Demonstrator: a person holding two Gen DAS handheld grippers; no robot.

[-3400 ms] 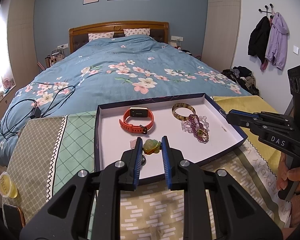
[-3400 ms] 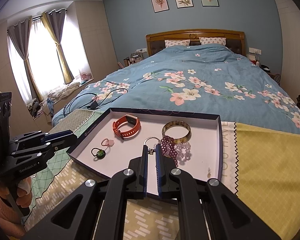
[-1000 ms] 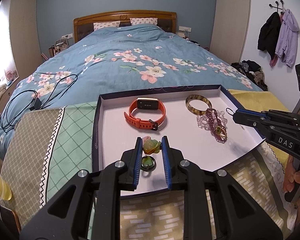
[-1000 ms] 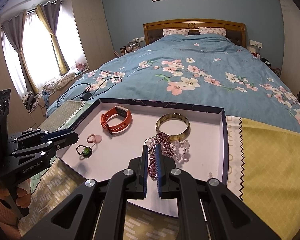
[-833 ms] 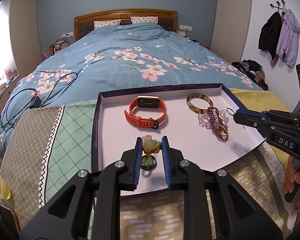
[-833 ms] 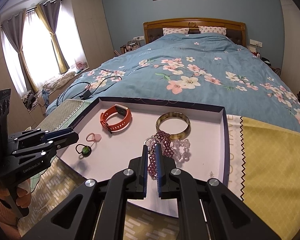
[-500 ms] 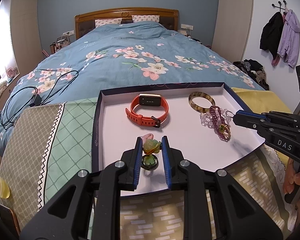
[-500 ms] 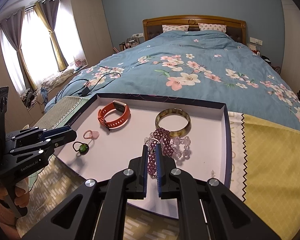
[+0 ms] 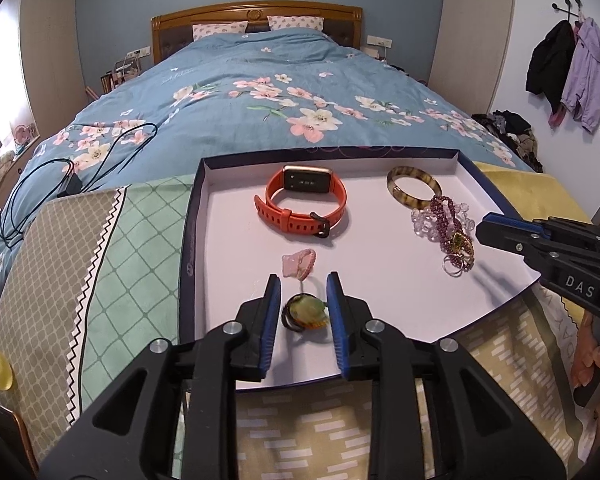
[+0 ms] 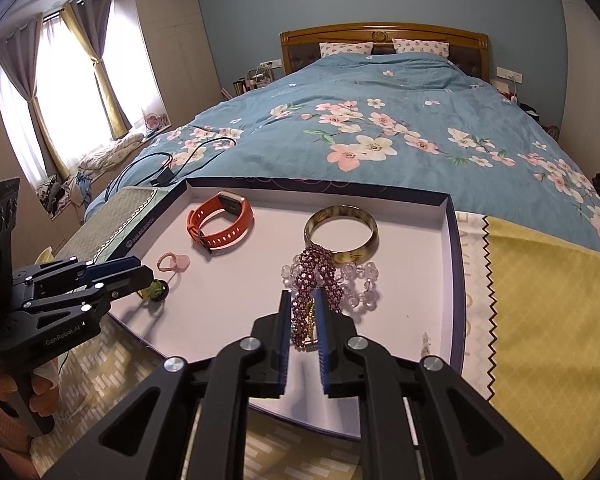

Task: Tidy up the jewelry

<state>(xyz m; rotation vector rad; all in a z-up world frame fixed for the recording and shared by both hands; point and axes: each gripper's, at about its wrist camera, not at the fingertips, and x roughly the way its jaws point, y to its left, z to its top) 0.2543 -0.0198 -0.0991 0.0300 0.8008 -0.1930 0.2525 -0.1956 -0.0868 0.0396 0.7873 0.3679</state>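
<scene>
Tray (image 9: 204, 216): matt white card lining. Watch strap (image 9: 300, 214): matt orange rubber. Bangle (image 10: 340, 230): glossy, mottled amber. Bead bracelets (image 10: 340, 276): glassy clear and purple. Headboard (image 9: 256, 12): polished wood. Bedspread (image 9: 260, 92): soft cloth.

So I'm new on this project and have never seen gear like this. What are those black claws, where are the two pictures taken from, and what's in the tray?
No robot here: a person holds a hand-held two-finger gripper in each hand, each with a camera looking along its fingers.

The left gripper is opening its jaws around a green ring lying in the tray. The right gripper is opening too, with a purple bead bracelet between its jaws.

Each view shows the other gripper at its edge.

Also in the tray: an orange watch, a brown bangle, a clear bead bracelet and a pink ring. The tray sits on a patterned cloth at the foot of a bed.
</scene>
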